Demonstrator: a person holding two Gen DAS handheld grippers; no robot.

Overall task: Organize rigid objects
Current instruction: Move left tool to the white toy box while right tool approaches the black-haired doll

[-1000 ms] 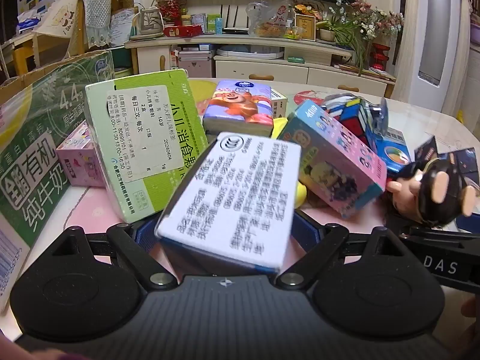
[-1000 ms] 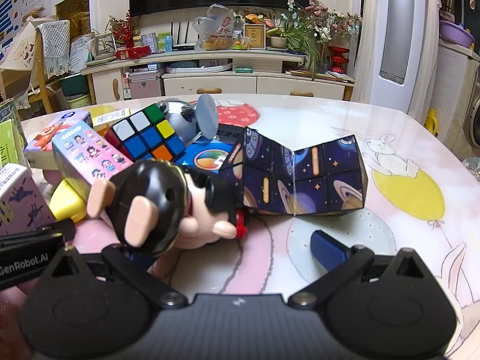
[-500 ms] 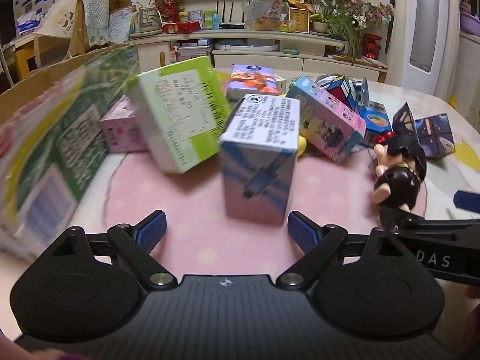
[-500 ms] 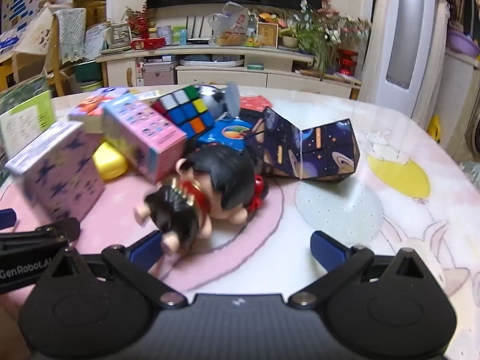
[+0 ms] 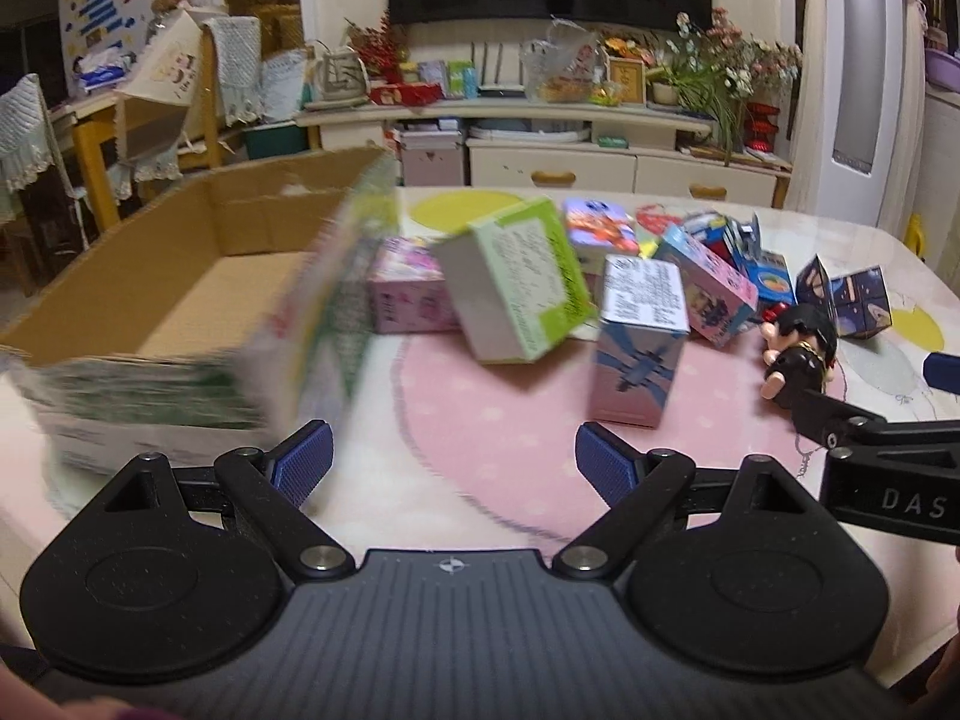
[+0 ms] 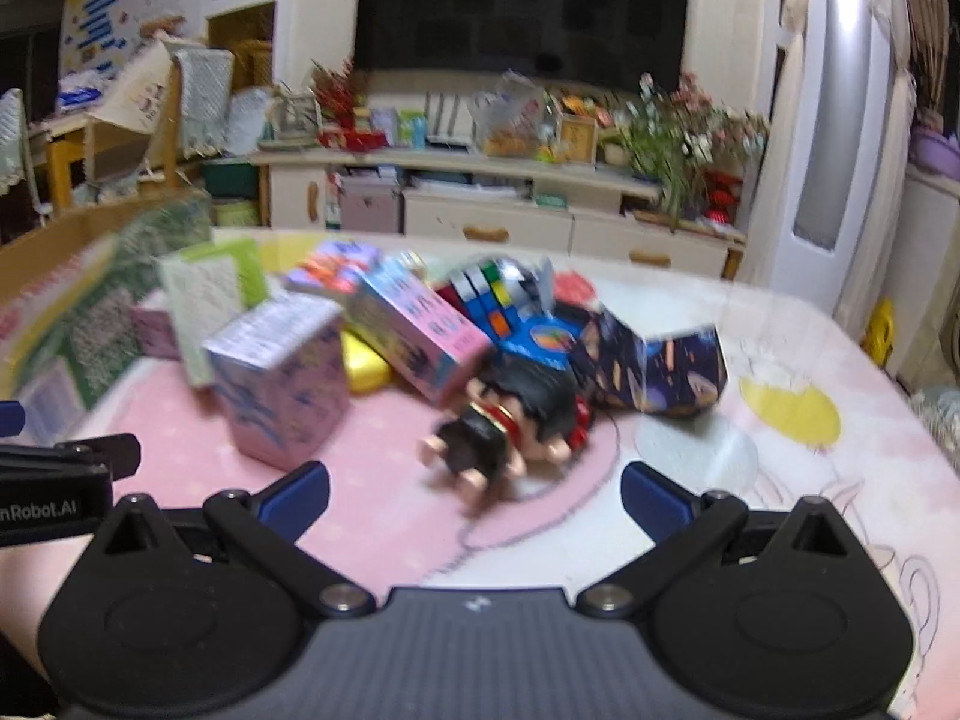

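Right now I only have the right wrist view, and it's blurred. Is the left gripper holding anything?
Observer: No. The left gripper is open with nothing between its fingers. The upright blue and pink box stands free on the table ahead of it.
Operator: Is there room in the cardboard box? I only see its rim.
Observer: The cardboard box is open on top, and the part of its floor that shows is bare.
Operator: How close am I to the doll?
Observer: In the left wrist view, one finger of the right gripper ends right at the feet of the doll. I cannot tell whether they touch.
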